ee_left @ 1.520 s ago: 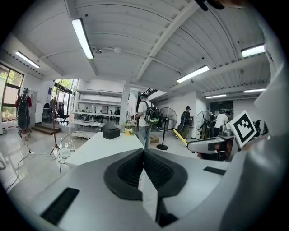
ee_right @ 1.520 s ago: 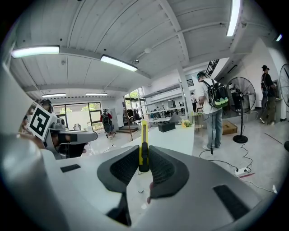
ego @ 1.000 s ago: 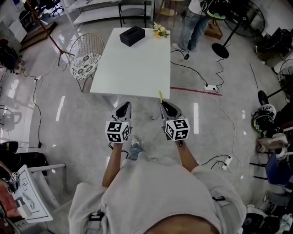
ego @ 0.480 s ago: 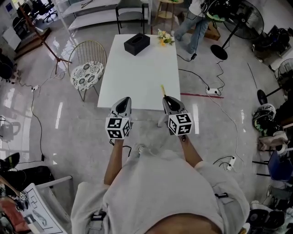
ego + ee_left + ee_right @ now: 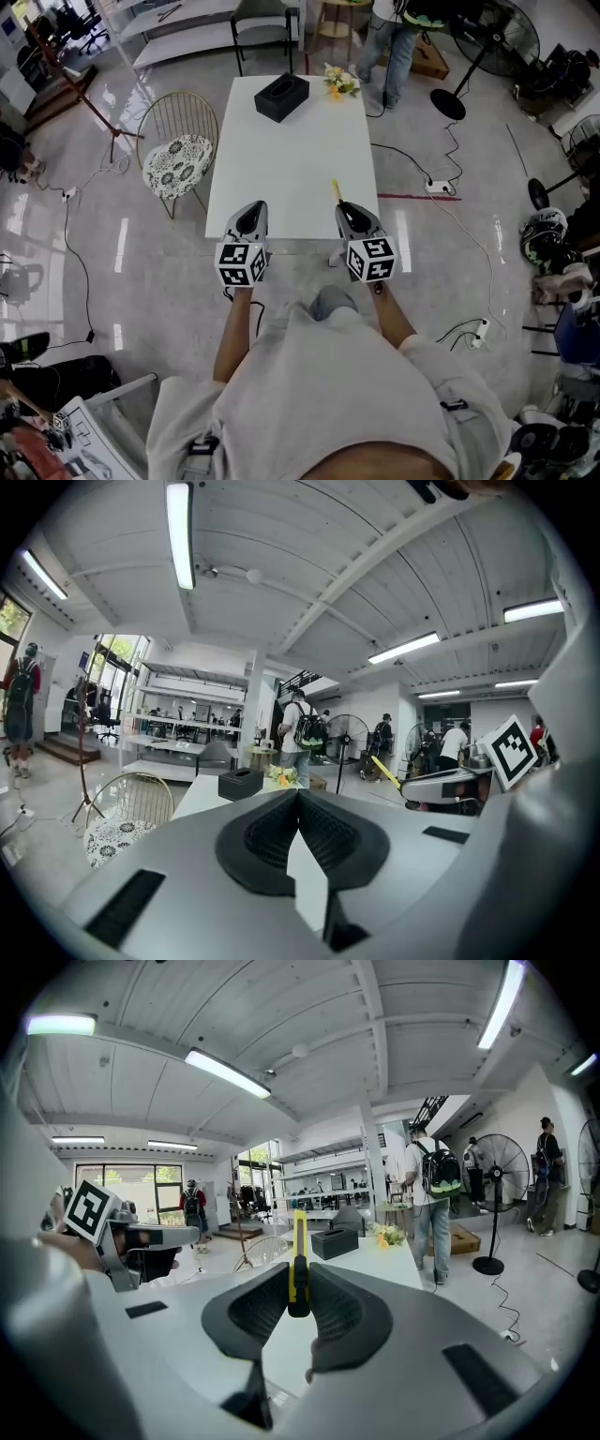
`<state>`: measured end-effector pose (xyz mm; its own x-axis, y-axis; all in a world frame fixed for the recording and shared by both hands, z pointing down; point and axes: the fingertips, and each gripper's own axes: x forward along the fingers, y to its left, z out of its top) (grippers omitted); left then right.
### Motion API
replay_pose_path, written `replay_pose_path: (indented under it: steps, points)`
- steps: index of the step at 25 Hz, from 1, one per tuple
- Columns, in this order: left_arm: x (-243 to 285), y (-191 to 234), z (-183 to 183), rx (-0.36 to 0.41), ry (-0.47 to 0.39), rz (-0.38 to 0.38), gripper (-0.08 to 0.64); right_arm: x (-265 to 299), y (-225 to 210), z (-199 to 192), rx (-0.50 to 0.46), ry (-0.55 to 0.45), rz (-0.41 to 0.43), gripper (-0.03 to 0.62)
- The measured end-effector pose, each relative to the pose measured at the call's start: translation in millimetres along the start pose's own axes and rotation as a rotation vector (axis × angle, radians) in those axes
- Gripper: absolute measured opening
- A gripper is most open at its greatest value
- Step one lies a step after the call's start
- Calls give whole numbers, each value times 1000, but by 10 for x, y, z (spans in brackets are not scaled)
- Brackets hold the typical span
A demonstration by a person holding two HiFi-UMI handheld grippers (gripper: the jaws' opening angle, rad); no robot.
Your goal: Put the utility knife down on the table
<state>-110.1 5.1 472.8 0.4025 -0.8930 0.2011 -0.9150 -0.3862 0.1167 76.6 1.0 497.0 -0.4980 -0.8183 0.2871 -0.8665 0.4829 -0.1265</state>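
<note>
squarely between jaws of right hand-held gripper [image 5: 343,206], utility knife [image 5: 298,1241] (yellow)

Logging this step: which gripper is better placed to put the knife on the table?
Right. The right gripper clamps the knife by the table's near edge; the left gripper is shut and empty.

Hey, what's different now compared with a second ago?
The person has stepped up to the white rectangular table, bringing the left gripper and right gripper over its near edge. The right gripper stays clamped on the yellow utility knife; the left is shut and empty.
</note>
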Motion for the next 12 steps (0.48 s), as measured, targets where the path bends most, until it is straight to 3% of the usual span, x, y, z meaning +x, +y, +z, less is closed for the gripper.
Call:
replay_pose_path:
  steps: [12]
  points:
    - [565, 327, -56, -20, 34, 11, 20, 656, -262, 31, 16, 26, 15, 83]
